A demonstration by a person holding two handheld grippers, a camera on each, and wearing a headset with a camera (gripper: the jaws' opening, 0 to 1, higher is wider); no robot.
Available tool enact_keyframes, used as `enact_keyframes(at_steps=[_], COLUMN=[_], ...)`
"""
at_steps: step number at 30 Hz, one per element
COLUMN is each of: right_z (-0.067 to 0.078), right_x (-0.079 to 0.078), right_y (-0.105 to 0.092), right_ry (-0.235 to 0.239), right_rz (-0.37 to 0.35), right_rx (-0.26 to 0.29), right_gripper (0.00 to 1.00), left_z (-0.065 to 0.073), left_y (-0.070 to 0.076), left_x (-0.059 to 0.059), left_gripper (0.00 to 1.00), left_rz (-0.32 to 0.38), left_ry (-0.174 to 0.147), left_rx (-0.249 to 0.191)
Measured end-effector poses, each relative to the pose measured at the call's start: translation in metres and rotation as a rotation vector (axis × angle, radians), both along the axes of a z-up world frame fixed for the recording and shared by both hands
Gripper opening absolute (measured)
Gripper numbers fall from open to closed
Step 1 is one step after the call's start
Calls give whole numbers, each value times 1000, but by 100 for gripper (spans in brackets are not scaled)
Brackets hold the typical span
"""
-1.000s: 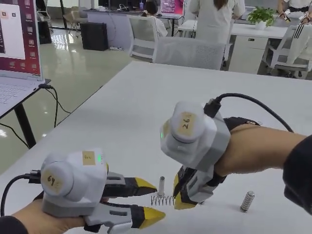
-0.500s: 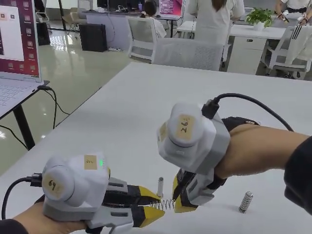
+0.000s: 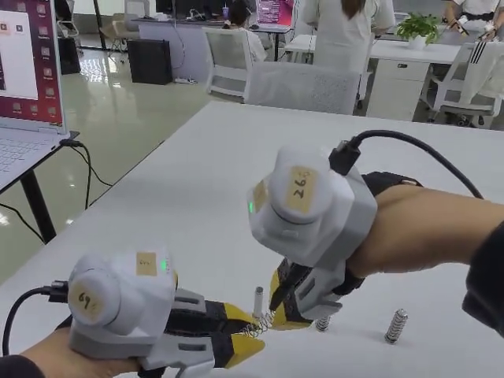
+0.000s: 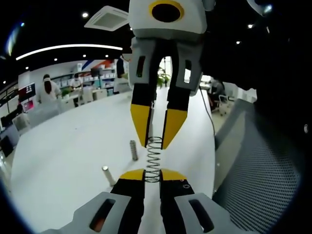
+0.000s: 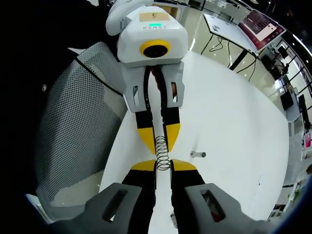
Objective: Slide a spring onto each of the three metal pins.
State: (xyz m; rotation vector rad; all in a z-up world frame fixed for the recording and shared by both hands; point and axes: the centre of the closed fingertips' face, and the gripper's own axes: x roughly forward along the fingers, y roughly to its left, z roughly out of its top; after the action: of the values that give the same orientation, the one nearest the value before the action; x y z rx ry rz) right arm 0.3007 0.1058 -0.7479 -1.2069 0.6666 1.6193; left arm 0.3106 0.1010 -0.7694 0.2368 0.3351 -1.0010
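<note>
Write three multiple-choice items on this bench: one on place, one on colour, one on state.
1. Where is the gripped spring?
A. on the floor
B. between the two tools' tips
C. on a chair
2. What colour are the tool tips?
A. yellow
B. red
C. green
3. The left tool is:
A. wide open
B. shut on a pin
C. shut on the gripped spring

Key: B, the left tool and the right tool each hold one end; A, the tips are yellow in every view; C, its jaws pinch the coil's end.
</note>
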Motion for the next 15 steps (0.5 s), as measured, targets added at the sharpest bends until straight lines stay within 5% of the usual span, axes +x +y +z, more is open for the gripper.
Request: enact_keyframes(at_steps=[15], right_z=[13], right_x=[-10], right_y=[20], right_ry=[-1], right_rz=[39], right_rx=[62], right_gripper=[8], left_z=[2], left_y=[-2], left_x=[1], left_gripper=[3], left_rz=[-1], left_ry=[-5], left_rx=[-7])
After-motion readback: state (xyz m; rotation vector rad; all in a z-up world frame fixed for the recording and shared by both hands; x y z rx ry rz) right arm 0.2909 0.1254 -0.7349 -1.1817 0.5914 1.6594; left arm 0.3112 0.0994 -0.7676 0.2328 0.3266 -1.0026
